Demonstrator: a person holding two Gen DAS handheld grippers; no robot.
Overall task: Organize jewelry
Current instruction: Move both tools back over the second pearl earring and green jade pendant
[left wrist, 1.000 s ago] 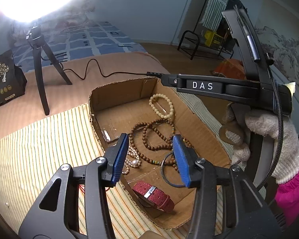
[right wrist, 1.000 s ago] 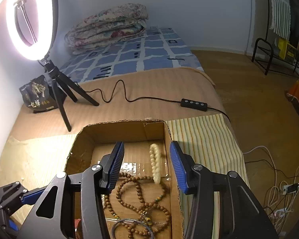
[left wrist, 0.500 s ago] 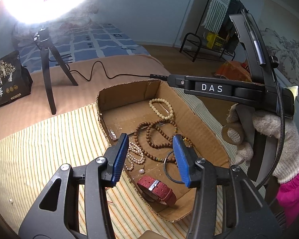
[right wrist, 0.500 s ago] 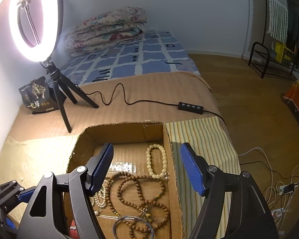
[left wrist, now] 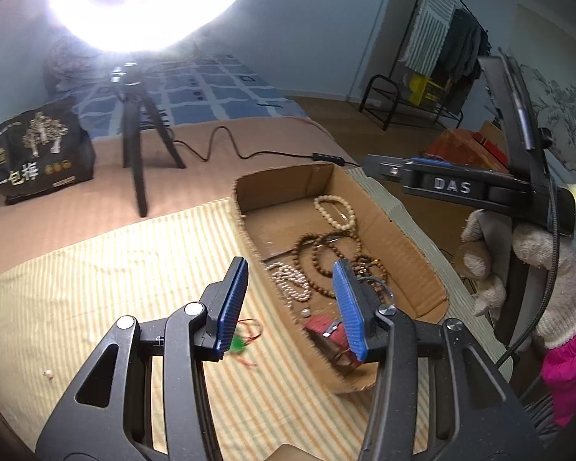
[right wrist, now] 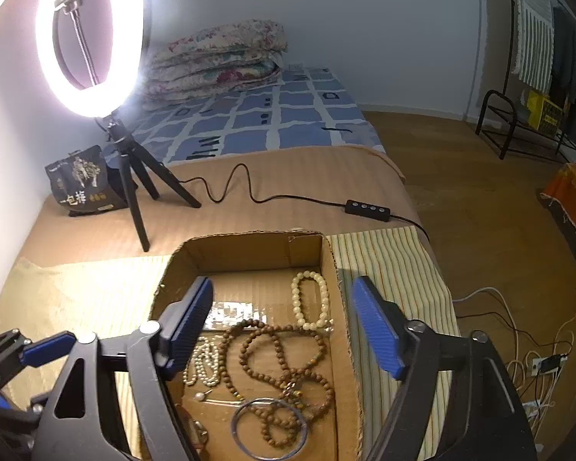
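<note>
Though between jaws — cream bracelet [right wrist: 310,299] (unheld)

Cardboard box [right wrist: 249,247] sits on the striped mat [right wrist: 388,265] on the bed. In the box: pale bead bracelet [right wrist: 311,299] at the far right; wooden bead strand [right wrist: 284,365] in front of it; pearl strand [right wrist: 203,365] to the strand's left; metal bangle [right wrist: 268,428] nearest. Watch [left wrist: 328,332] in the near corner. Ring light tripod [right wrist: 138,184] behind the box to the left, snack bag [right wrist: 82,182] beside it. Red cord [left wrist: 245,332] on the mat left of the box.

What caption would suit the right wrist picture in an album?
Open right hand-held gripper above a cardboard box holding cream and brown bead strands, ring light behind.
</note>
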